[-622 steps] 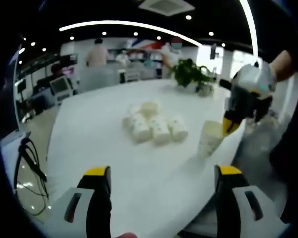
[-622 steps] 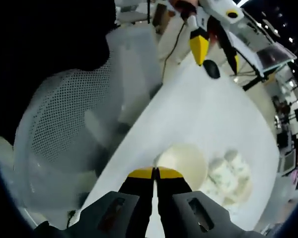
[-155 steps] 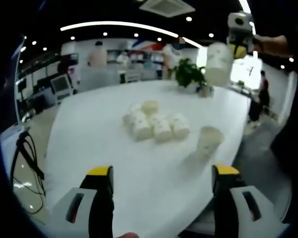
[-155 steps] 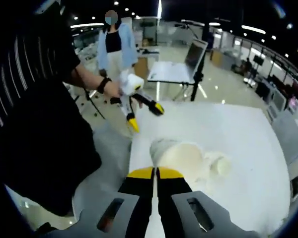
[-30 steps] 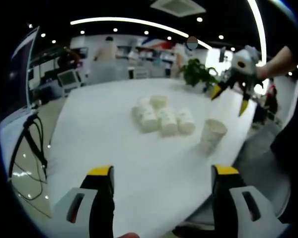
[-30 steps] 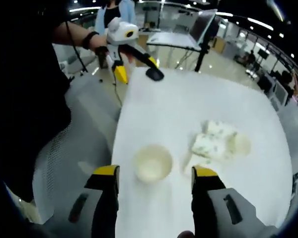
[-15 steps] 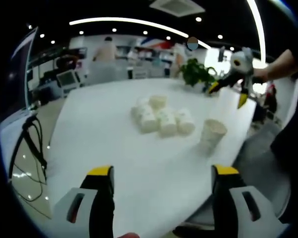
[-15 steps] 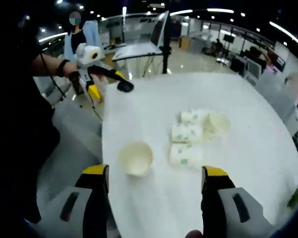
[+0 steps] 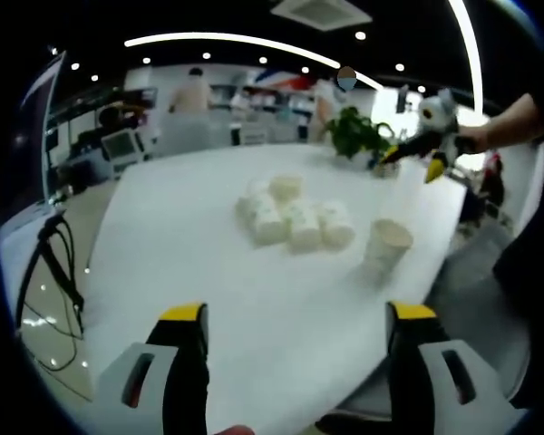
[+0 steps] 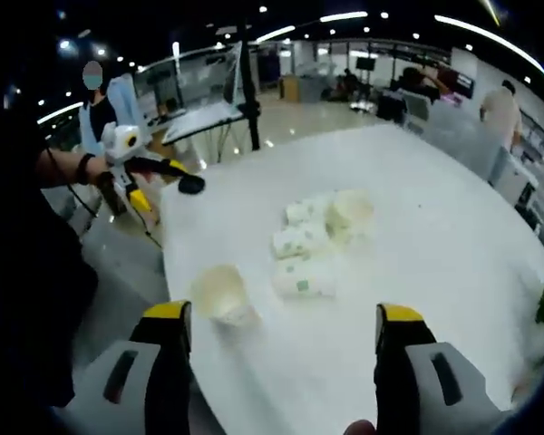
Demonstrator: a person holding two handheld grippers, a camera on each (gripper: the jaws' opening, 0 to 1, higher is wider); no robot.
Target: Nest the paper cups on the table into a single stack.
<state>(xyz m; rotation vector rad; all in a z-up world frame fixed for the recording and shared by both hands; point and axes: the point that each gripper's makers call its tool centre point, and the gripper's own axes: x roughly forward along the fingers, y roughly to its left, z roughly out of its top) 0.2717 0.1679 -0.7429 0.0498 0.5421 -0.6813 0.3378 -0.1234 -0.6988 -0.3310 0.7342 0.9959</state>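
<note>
An upright paper cup (image 9: 386,245) stands alone near the edge of the white bench (image 9: 190,263), mouth up, just apart from a cluster of cups (image 9: 295,217) lying on their sides nearer the bench's middle, with one more cup (image 9: 286,186) upright at the cluster's far end (the printed pattern on them is too blurred to read). In the right gripper view the lone cup (image 10: 219,293) sits by the bench edge and the cluster (image 10: 313,245) beyond it. The left claw (image 9: 295,317) is spread wide and empty over the near edge of the bench; the right claw (image 10: 276,322) is likewise wide open, holding nothing, above the bench. A potted plant (image 9: 358,136) stands at the far edge.
</note>
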